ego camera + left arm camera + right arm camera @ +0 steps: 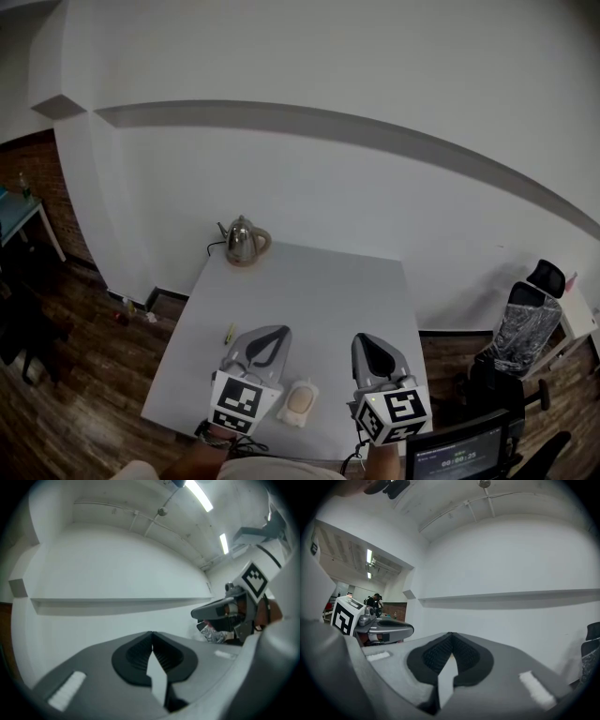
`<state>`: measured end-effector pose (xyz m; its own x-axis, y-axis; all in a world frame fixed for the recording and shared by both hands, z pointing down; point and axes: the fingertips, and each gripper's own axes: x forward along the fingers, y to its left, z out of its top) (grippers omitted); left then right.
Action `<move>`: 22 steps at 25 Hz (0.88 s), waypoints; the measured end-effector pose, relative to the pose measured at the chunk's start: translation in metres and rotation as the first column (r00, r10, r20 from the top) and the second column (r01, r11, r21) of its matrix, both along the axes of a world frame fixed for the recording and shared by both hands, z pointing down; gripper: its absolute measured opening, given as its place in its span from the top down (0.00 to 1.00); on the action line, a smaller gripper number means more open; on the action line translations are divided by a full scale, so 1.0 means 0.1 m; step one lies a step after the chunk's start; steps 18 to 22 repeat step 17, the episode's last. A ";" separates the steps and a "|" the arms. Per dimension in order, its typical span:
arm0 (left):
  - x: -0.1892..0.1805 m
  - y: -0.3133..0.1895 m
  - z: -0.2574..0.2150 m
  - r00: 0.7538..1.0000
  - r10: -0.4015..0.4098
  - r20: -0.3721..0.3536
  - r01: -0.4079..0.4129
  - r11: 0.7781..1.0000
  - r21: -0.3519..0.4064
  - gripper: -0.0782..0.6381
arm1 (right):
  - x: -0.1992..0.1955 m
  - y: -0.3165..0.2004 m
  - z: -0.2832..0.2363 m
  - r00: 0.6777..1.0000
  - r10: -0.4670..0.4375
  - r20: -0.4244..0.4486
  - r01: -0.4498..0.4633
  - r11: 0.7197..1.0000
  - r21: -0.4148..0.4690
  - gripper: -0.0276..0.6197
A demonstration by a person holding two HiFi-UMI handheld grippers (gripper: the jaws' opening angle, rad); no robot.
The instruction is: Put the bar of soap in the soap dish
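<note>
A pale beige bar of soap (300,401) lies in a white soap dish (293,421) near the front edge of the white table (319,291). The dish sits between my two grippers. My left gripper (272,331) is just left of it, held level and shut, with nothing between its jaws. My right gripper (367,339) is to the right of the dish, also shut and empty. In the left gripper view the jaws (152,633) meet at the tip, and the right gripper (216,611) shows beside it. In the right gripper view the jaws (451,633) are closed too.
A metal kettle (244,241) stands at the table's far left corner, its cord running off the edge. A small yellow object (230,333) lies left of my left gripper. A black office chair (527,323) and a screen (461,456) are on the right, over the wooden floor.
</note>
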<state>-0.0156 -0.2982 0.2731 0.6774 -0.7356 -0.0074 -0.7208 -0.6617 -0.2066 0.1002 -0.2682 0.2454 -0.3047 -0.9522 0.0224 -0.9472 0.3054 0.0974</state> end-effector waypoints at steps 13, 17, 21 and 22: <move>-0.01 0.01 0.02 1.000 -0.005 0.002 0.005 1.000 -0.009 0.88 | -0.05 0.00 0.04 1.000 -0.014 -0.003 0.014 1.000 -0.018 0.96; 0.00 0.01 0.02 1.000 -0.002 0.001 0.002 1.000 -0.009 0.88 | -0.06 -0.01 0.05 1.000 -0.019 -0.004 0.019 1.000 -0.017 0.96; 0.00 0.01 0.02 1.000 -0.002 0.001 0.002 1.000 -0.009 0.88 | -0.06 -0.01 0.05 1.000 -0.019 -0.004 0.019 1.000 -0.017 0.96; 0.00 0.01 0.02 1.000 -0.002 0.001 0.002 1.000 -0.009 0.88 | -0.06 -0.01 0.05 1.000 -0.019 -0.004 0.019 1.000 -0.017 0.96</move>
